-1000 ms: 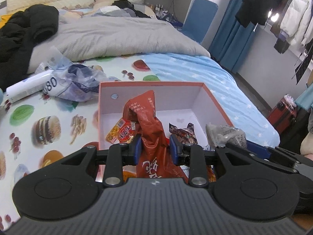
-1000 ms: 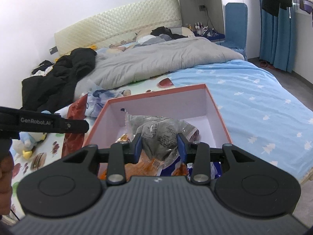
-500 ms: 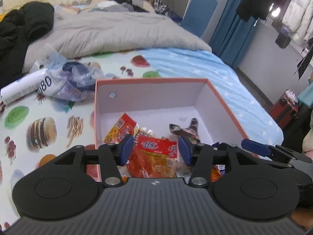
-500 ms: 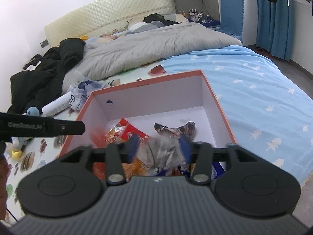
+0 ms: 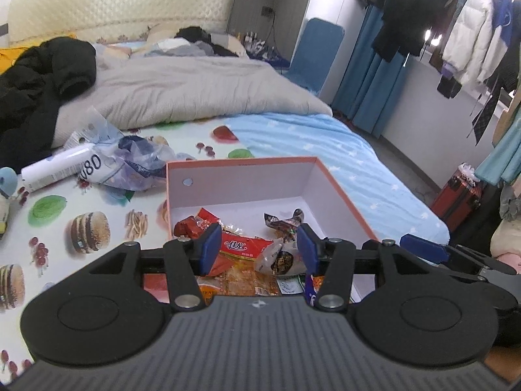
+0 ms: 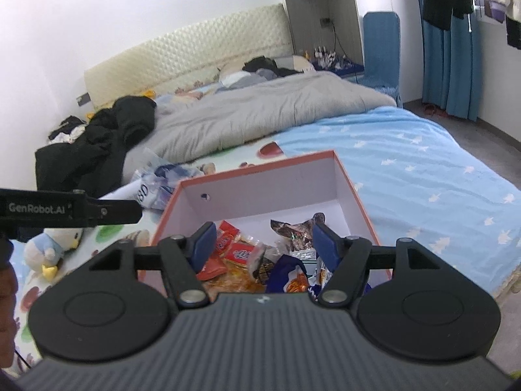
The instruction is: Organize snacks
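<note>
Both packets have dropped from my jaws, which have just been opening and stand released, into the box [image 5: 338, 192] directly below and ahead of both.

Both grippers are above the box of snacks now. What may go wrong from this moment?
1. The snack packets lie heaped at the near end of the box; more drops may spill over.
2. The box sits on soft bedding near the bed edge and might tip.
3. The left gripper and right gripper are close and may collide.

Snack packets [image 5: 241, 280] partly hidden behind gripper body.
</note>
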The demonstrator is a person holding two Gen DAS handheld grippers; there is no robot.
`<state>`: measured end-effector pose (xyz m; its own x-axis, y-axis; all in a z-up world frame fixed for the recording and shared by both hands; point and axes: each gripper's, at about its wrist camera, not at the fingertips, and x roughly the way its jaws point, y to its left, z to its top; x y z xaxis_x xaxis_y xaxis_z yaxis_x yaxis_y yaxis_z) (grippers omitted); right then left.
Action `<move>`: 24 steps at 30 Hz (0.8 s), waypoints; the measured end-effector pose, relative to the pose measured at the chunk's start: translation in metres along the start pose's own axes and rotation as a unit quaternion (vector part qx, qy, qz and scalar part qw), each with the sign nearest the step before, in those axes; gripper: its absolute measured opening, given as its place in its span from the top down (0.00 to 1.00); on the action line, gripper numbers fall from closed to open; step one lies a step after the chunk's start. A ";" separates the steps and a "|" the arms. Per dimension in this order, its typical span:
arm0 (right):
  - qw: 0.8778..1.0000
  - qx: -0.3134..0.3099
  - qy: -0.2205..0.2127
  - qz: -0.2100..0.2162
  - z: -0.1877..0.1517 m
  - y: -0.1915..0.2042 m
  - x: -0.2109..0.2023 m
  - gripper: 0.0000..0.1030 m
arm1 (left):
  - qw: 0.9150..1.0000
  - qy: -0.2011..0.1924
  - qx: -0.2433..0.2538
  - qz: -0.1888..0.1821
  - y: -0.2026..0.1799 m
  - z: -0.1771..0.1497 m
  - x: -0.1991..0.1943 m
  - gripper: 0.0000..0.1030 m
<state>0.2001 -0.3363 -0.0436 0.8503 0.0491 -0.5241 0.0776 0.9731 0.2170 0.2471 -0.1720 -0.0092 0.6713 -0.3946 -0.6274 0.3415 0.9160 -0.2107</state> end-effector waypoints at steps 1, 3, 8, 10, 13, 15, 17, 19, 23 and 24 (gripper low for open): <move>1.000 0.000 -0.003 0.001 0.000 0.002 -0.006 0.35 | 1.000 -0.004 0.000 0.000 -0.001 -0.001 -0.008 0.45; 1.000 0.000 -0.012 0.003 -0.002 0.006 -0.019 0.35 | 1.000 -0.014 0.000 -0.002 -0.002 -0.004 -0.025 0.45; 0.999 -0.002 -0.032 0.007 -0.004 0.017 -0.050 0.35 | 0.999 -0.038 0.001 -0.006 -0.007 -0.013 -0.067 0.45; 0.999 -0.003 -0.041 0.009 -0.005 0.021 -0.062 0.35 | 0.999 -0.046 0.001 -0.009 -0.009 -0.017 -0.082 0.45; 0.999 -0.005 -0.052 0.009 -0.009 0.027 -0.079 0.35 | 0.998 -0.058 0.001 -0.012 -0.013 -0.025 -0.104 0.45; 0.998 -0.006 -0.059 0.009 -0.013 0.029 -0.091 0.35 | 0.998 -0.063 0.002 -0.013 -0.015 -0.032 -0.118 0.45; 0.998 -0.006 -0.065 0.009 -0.016 0.032 -0.101 0.35 | 0.998 -0.067 0.001 -0.014 -0.015 -0.038 -0.131 0.45; 0.998 -0.006 -0.069 0.010 -0.018 0.035 -0.110 0.35 | 0.997 -0.069 0.001 -0.015 -0.016 -0.043 -0.140 0.45; 0.997 -0.008 -0.075 0.013 -0.026 0.041 -0.126 0.35 | 0.997 -0.074 0.001 -0.014 -0.019 -0.053 -0.158 0.45; 0.997 -0.008 -0.076 0.014 -0.028 0.042 -0.130 0.35 | 0.997 -0.075 0.000 -0.014 -0.019 -0.056 -0.161 0.45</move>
<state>0.0785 -0.2955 0.0103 0.9209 0.0430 -0.3874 0.0451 0.9755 0.2154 0.0955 -0.1217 0.0543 0.7525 -0.4259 -0.5024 0.3615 0.9047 -0.2254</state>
